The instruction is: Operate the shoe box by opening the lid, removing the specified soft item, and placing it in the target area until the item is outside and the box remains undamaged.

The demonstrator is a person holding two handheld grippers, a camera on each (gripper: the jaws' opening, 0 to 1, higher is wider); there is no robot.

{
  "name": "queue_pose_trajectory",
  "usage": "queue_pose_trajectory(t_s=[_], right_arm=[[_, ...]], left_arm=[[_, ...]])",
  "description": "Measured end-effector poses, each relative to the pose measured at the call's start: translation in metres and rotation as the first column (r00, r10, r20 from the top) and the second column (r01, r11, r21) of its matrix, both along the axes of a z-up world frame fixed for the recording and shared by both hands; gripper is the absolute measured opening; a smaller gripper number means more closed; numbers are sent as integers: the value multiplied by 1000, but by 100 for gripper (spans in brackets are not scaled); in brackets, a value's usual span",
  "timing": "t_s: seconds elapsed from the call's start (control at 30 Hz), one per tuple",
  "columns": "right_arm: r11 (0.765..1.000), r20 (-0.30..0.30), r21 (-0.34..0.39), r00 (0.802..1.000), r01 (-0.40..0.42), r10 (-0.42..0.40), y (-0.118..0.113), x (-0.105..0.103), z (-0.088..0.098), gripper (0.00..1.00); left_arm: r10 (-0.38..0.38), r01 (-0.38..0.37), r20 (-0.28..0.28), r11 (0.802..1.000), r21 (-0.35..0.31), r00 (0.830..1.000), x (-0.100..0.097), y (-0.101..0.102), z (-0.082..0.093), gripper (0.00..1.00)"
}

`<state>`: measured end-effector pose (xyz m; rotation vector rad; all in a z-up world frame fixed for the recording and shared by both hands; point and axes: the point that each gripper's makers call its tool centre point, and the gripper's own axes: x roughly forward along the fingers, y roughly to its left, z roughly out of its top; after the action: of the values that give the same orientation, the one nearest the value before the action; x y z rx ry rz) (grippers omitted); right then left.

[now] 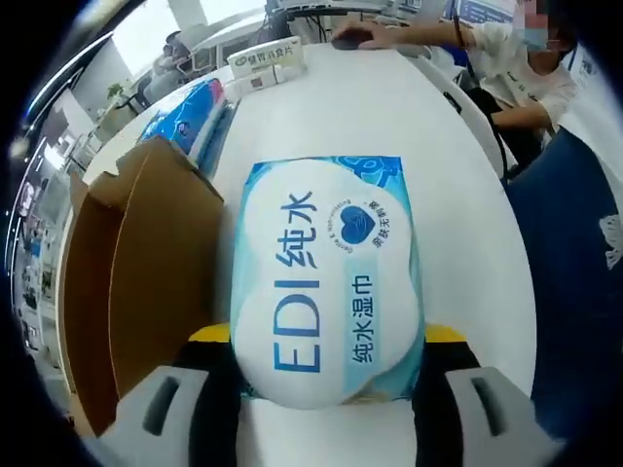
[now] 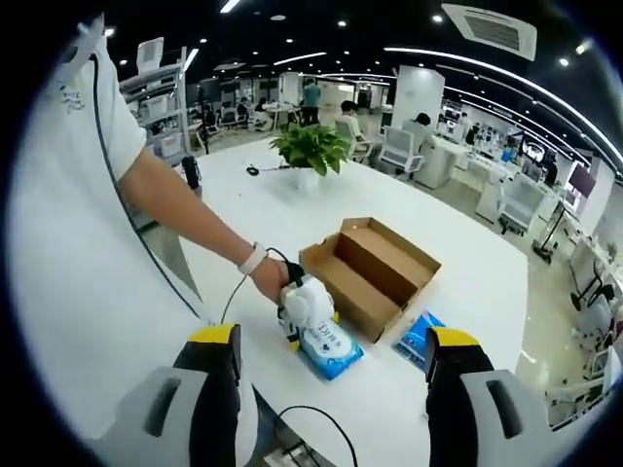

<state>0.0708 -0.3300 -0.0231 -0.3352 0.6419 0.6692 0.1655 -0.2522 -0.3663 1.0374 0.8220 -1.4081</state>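
— What have your tools got?

— My left gripper (image 1: pixel 326 384) pinches the near end of the wet wipes pack (image 1: pixel 326 282), jaws pressed against its two sides. The pack lies on the white table (image 1: pixel 458 195), outside the shoe box (image 1: pixel 136 282), just right of it. My right gripper (image 2: pixel 331 384) is raised well above the table, jaws spread, holding nothing.

— Anything crowding the pack?

— A blue packet (image 1: pixel 190 112) lies beyond the box's far end, with a small white carton (image 1: pixel 268 56) farther off. A seated person's arm (image 1: pixel 428 37) rests on the table's far edge.

— And the box?

— In the right gripper view it stands open (image 2: pixel 370 268), cardboard interior bare as far as I see. A potted plant (image 2: pixel 311 151) stands far behind it.
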Motion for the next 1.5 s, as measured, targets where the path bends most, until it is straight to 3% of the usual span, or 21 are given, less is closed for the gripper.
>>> queue_pose_trajectory(t_s=[0.3,0.87,1.5], right_arm=[[999,-4,0,999,43,-43,-33,-10,-4,77],[994,-15,8,994,110,-110,-75,-18,-9,77],[990,-50,18,989,142,-141,-102,-9,-21,75]], left_arm=[[-38,38,10,999,4,999,-6,-46,0,72],[-55,55,19,998,-14,998,1,-128,2,71],[-45,46,23,998,-35,999,28,-176,1,72]])
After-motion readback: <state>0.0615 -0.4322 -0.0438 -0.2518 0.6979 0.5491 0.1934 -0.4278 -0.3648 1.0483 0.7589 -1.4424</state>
